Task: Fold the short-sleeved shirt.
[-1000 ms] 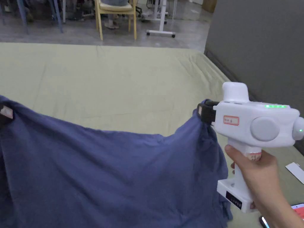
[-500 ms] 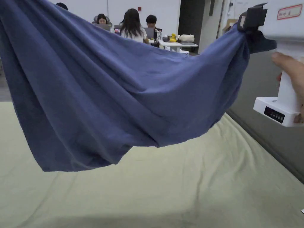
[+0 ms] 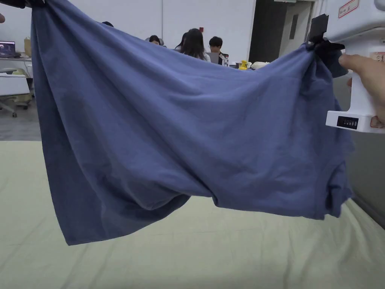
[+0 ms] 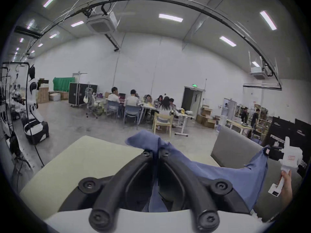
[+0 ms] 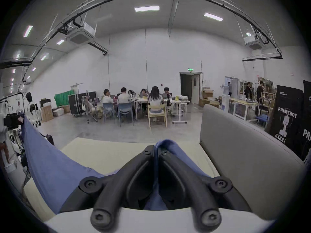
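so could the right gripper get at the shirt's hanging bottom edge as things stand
Probably not. The right gripper is shut on a top corner of the blue shirt, holding it up with the left gripper. The way down is free, but it would have to let go first.

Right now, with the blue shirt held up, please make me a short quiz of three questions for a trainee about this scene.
1. True or false: the blue shirt hangs in the air above the green sheet.
2. The right gripper is: A) open, B) shut on the blue shirt, C) shut on nothing.
3. Fill in: the left gripper pinches the shirt between its two ____.

Key: 1 true. 2 B. 3 fingers.
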